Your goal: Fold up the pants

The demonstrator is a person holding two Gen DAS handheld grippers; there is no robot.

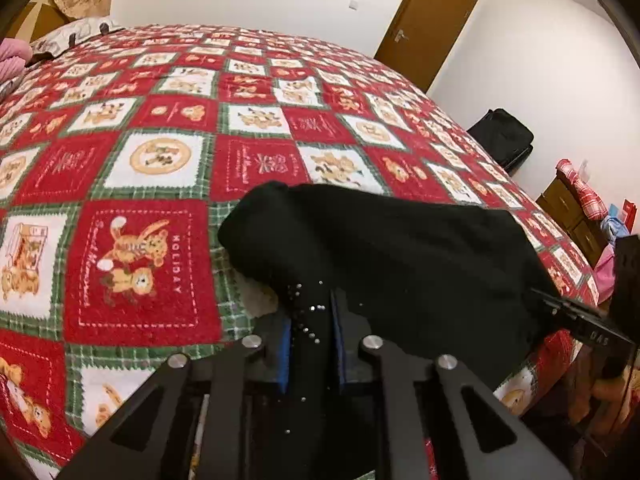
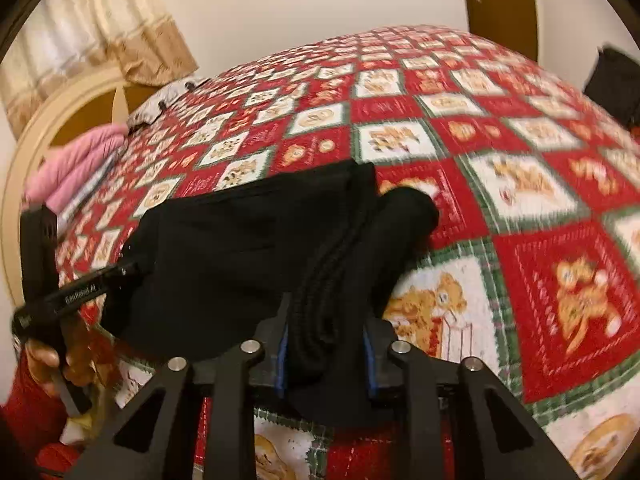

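The black pants [image 1: 400, 248] lie bunched on the red, white and green checkered bedspread [image 1: 140, 264] near its front edge. My left gripper [image 1: 311, 320] is shut on a black fold dotted with small shiny studs, squeezed between its blue pads. My right gripper [image 2: 326, 320] is shut on the thick ribbed waistband of the pants [image 2: 224, 240], which fills the gap between its pads. Each gripper shows in the other's view: the right one at the right edge [image 1: 580, 320], the left one at the left, held by a hand [image 2: 44, 360]. The cloth sags between the two grips.
The bedspread [image 2: 540, 280] covers the whole bed. A pink pillow [image 2: 76, 168] and a headboard [image 2: 48, 120] are at the far end. A brown door [image 1: 428, 20], a black bag [image 1: 504, 140] and a wooden dresser [image 1: 568, 208] stand beyond the bed's right side.
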